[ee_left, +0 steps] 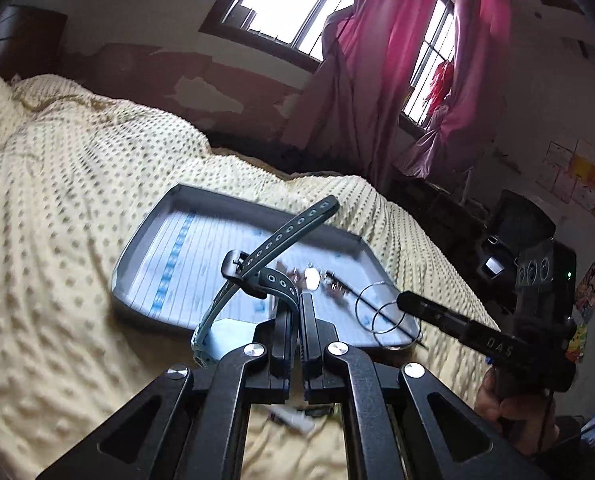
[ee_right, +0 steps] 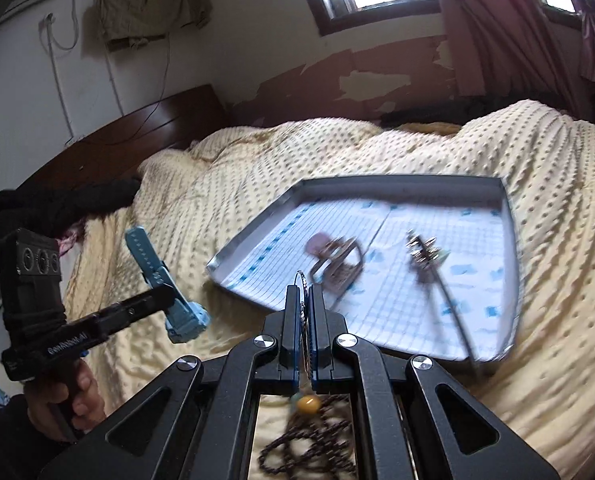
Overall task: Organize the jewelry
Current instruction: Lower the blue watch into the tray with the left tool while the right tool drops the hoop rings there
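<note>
A teal watch (ee_left: pixel 293 232) with a holed strap is clamped between the shut fingers of my left gripper (ee_left: pixel 299 300), its strap sticking up over the near edge of a grey tray (ee_left: pixel 145 232) lined with ruled paper. In the right wrist view the left gripper (ee_right: pixel 169 296) holds the watch (ee_right: pixel 187 320) above the bedspread, left of the tray (ee_right: pixel 397 180). My right gripper (ee_right: pixel 304 292) is shut on thin wire hoops (ee_right: pixel 306 320). From the left wrist view, these hoops (ee_left: pixel 377 310) hang at the right gripper (ee_left: pixel 401 300) over the tray's right corner.
A blurred metal bracelet piece (ee_right: pixel 337 260) and a chain with a charm (ee_right: pixel 425 256) lie in the tray. A dark bead necklace with an amber bead (ee_right: pixel 309 404) lies on the yellow dotted bedspread (ee_right: pixel 377 148) under my right gripper. A wooden headboard (ee_right: pixel 137 120) and a wall stand behind.
</note>
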Action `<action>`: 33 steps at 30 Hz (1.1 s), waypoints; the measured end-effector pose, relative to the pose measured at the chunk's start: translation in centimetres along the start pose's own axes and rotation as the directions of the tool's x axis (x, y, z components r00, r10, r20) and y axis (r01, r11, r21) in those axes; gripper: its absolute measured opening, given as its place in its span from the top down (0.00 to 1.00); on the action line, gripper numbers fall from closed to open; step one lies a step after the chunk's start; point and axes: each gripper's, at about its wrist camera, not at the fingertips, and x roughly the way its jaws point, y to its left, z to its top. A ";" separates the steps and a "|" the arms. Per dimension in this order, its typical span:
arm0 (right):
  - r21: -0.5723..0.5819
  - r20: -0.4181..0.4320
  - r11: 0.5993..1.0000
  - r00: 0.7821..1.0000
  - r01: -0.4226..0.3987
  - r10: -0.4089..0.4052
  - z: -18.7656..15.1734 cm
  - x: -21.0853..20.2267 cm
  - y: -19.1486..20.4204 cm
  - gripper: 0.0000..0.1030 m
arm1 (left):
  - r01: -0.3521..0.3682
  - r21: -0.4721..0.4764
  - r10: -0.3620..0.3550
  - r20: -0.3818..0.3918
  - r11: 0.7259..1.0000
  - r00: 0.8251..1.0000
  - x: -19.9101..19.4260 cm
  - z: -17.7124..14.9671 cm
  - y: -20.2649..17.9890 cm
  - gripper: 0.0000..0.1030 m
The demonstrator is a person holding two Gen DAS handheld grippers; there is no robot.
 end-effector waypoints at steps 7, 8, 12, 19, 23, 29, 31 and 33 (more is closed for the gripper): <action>0.126 0.003 0.990 0.998 0.060 -0.061 1.1 3.3 -3.1 0.96 | -0.007 0.010 0.008 -0.065 1.000 0.998 5.3 1.4 -0.3 0.96; 0.131 -0.007 0.990 0.998 0.060 -0.060 0.9 3.9 -3.2 0.96 | -0.010 0.005 0.011 -0.084 1.000 0.996 6.0 1.2 -0.1 0.96; 0.129 -0.039 0.990 0.997 0.065 -0.060 0.2 5.3 -3.2 0.96 | -0.015 0.000 0.015 -0.131 1.000 0.991 7.5 0.4 0.1 0.96; 0.117 -0.074 0.989 0.994 0.087 -0.079 -0.8 5.8 -3.6 0.96 | -0.050 -0.003 0.049 -0.150 0.999 0.987 7.9 0.3 0.2 0.96; 0.103 -0.080 0.988 0.991 0.114 -0.106 -1.1 5.1 -3.8 0.96 | -0.091 -0.028 0.083 -0.212 0.995 0.974 8.5 0.0 0.9 0.96; 0.099 -0.081 0.986 0.989 0.134 -0.126 -1.3 3.8 -4.3 0.96 | -0.101 -0.034 0.094 -0.174 0.994 0.980 7.0 -0.5 0.8 0.65; 0.097 -0.076 0.985 0.988 0.140 -0.133 -1.2 3.2 -4.4 0.96 | -0.093 -0.027 0.089 -0.142 0.995 0.986 6.0 -0.4 0.3 0.34; 0.090 -0.066 0.985 0.988 0.148 -0.142 -1.2 2.4 -4.3 0.96 | -0.087 -0.013 0.085 -0.105 0.996 0.991 4.9 -0.3 -0.2 0.21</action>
